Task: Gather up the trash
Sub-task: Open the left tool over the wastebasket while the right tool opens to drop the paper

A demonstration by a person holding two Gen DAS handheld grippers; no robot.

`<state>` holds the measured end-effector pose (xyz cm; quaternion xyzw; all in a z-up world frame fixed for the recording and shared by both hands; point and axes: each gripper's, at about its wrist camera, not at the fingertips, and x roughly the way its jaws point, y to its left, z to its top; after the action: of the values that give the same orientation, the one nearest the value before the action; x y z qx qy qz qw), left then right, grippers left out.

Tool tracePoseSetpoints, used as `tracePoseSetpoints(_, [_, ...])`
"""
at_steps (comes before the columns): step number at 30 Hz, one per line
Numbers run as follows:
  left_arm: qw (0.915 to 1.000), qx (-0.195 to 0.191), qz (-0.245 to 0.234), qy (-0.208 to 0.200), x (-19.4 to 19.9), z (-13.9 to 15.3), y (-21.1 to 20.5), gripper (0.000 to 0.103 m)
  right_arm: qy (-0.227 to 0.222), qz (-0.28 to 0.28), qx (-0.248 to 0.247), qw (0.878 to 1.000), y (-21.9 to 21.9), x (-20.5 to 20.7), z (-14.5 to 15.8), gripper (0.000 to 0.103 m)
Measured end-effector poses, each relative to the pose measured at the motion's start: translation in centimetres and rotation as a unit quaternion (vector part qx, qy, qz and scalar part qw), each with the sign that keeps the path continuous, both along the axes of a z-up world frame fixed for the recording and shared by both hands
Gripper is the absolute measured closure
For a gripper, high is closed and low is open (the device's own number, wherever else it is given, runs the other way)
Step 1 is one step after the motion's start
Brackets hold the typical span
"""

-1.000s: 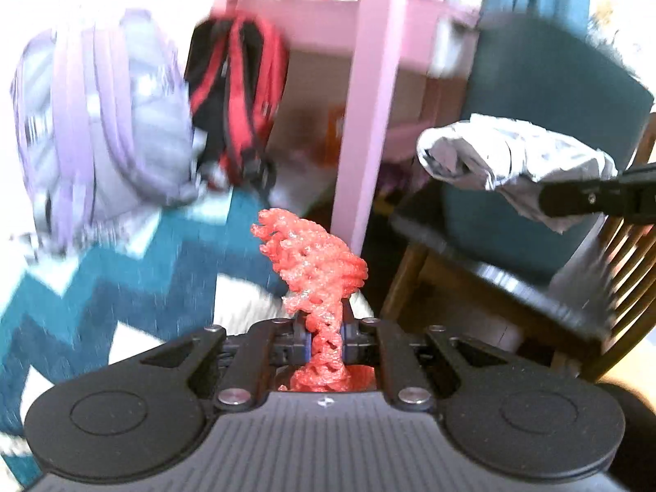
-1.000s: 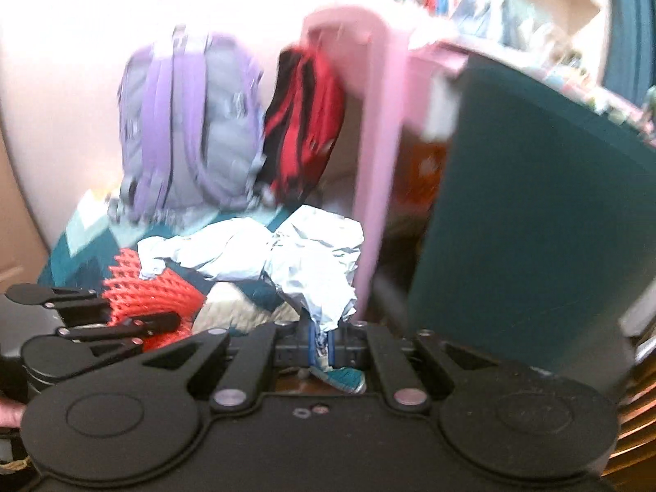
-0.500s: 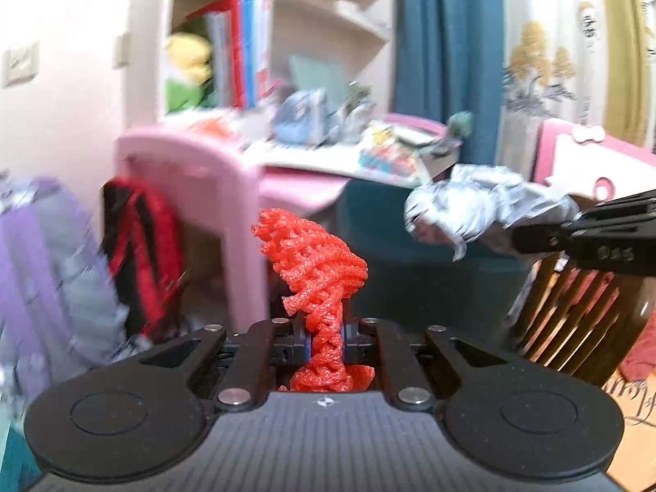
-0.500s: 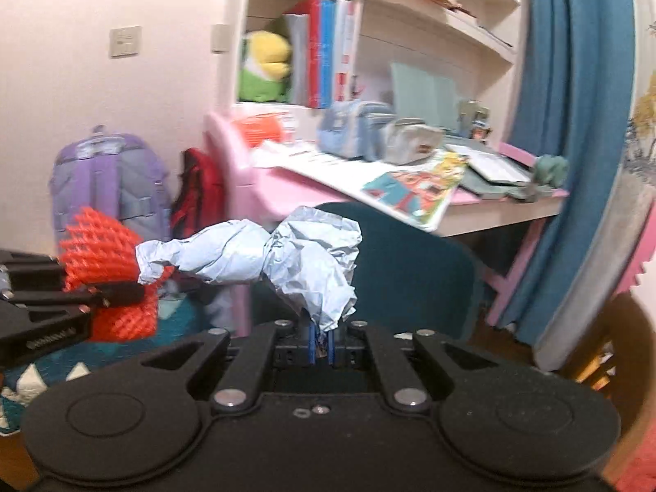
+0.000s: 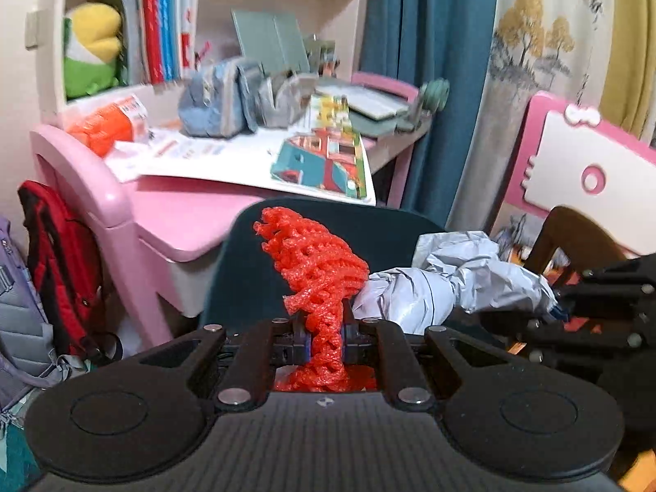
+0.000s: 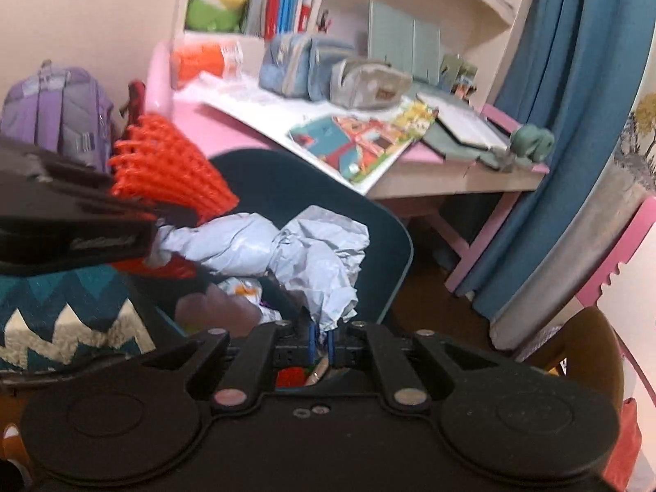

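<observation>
A: Trash first: we have 2 pieces in hand. Our left gripper (image 5: 324, 336) is clamped on the red foam net (image 5: 315, 262), which stands up just ahead of its fingers.

B: And our right gripper (image 6: 322, 338) pinches the crumpled grey paper (image 6: 303, 246) by 1 thin corner, so the wad spreads forward and to the left of the fingers. We judge that both are held high and close together because they are headed for the dark teal bin (image 6: 389, 229) just ahead of and below the right gripper.

A: From the left wrist view the paper sits to the right of the net, close beside it, perhaps touching.

B: What lies inside the bin is blurred; we make out wrappers at most. Its base is hidden behind our tools.
</observation>
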<state>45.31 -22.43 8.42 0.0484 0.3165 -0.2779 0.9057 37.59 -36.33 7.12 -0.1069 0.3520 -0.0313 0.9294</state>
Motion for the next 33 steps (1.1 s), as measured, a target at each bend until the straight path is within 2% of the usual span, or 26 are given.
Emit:
tracePoseSetpoints(7, [0.9983,0.031,0.007,0.049,3.0,-2.4,-2.7,0.092,0.043,0.018,0.014,0.999,-0.8,1.5,-0.9,0.080])
tracePoseSetpoints(9, [0.9975,0.040,0.005,0.058,3.5,-2.9,-3.1,0.091,0.045,0.027,0.015,0.998,-0.9,1.5,-1.0,0.062])
tracePoseSetpoints(12, [0.9968,0.045,0.003,0.066,3.8,-3.2,-3.2,0.086,0.040,0.031,0.015,0.999,-0.9,1.4,-0.9,0.052])
tracePoseSetpoints(13, [0.9967,0.046,0.005,0.066,3.8,-3.2,-3.2,0.079,0.039,0.034,0.014,0.999,-0.9,1.3,-0.9,0.050])
tracePoseSetpoints(14, [0.9967,0.047,0.008,0.066,3.7,-3.2,-3.2,0.066,0.035,0.034,0.013,0.999,-0.9,1.1,-0.8,0.048])
tracePoseSetpoints(15, [0.9968,0.046,0.008,0.064,3.6,-3.1,-3.2,0.042,0.033,0.033,0.012,0.999,-0.9,0.9,-0.7,0.046])
tracePoseSetpoints(17, [0.9981,0.037,0.014,0.047,3.0,-2.7,-2.9,0.020,0.026,0.032,0.018,0.999,-0.9,0.4,-0.4,0.044])
tracePoseSetpoints(21, [0.9991,0.012,0.005,0.040,1.7,-1.6,-2.2,0.020,0.004,0.033,0.036,0.999,-1.0,-1.1,0.4,0.034])
tracePoseSetpoints(33, [0.9990,-0.018,0.008,-0.040,-5.6,1.6,1.6,0.019,-0.065,0.051,0.082,0.993,0.1,-6.7,2.3,0.011])
